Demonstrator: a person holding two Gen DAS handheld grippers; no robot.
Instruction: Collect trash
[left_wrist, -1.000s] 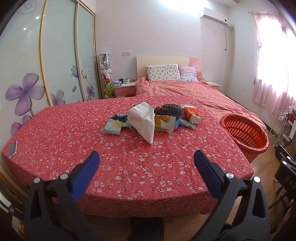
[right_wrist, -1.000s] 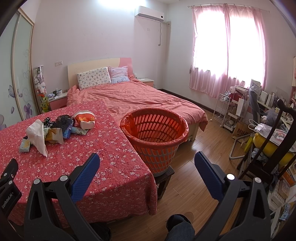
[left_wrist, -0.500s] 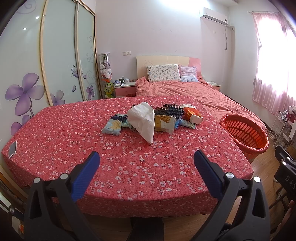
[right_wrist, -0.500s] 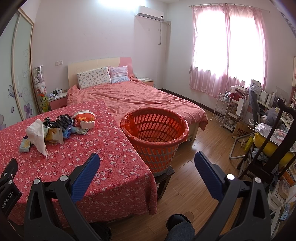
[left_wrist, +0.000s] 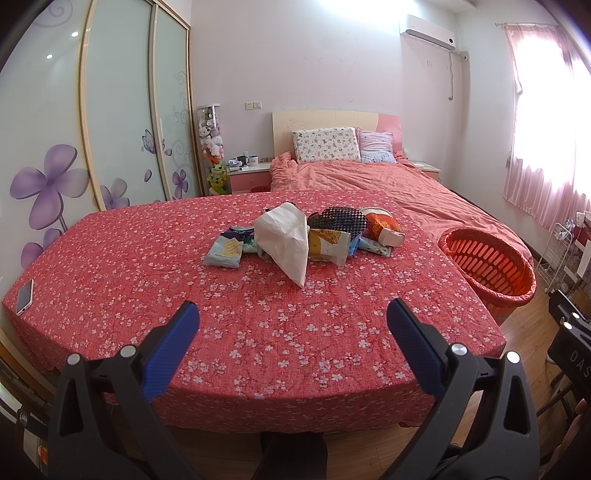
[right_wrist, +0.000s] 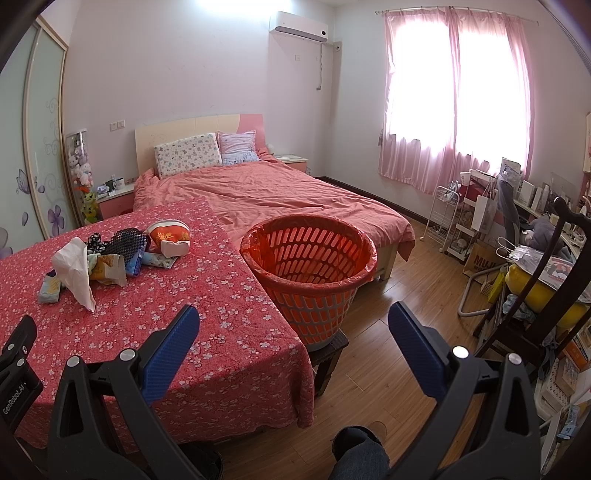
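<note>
Beside the orange basket (right_wrist: 308, 273), which stands on a low stool at the corner of the flowered table (left_wrist: 258, 332), nothing has changed over the last second: both views match the earlier ones, so the collecting has not begun. The left gripper (left_wrist: 291, 332) hangs above the table's near edge with its tongs spread wide and nothing between them. The right gripper (right_wrist: 293, 334) is just as wide and just as empty, pointing over the table corner toward the basket.

The trash pile (left_wrist: 310, 240) sits untouched, well to the left of the basket and further back on the table: a white crumpled tissue (left_wrist: 286, 242) at the front, a yellow snack wrapper (left_wrist: 328, 245) just beside it on the basket side, a black mesh piece (left_wrist: 340, 218) behind, and a red-and-white cup (left_wrist: 382, 227) nearest the basket. The basket looks empty inside. My reading is that the whole task lies ahead, and the tissue, standing proud of the pile, seems the easiest first pick for the left gripper.
</note>
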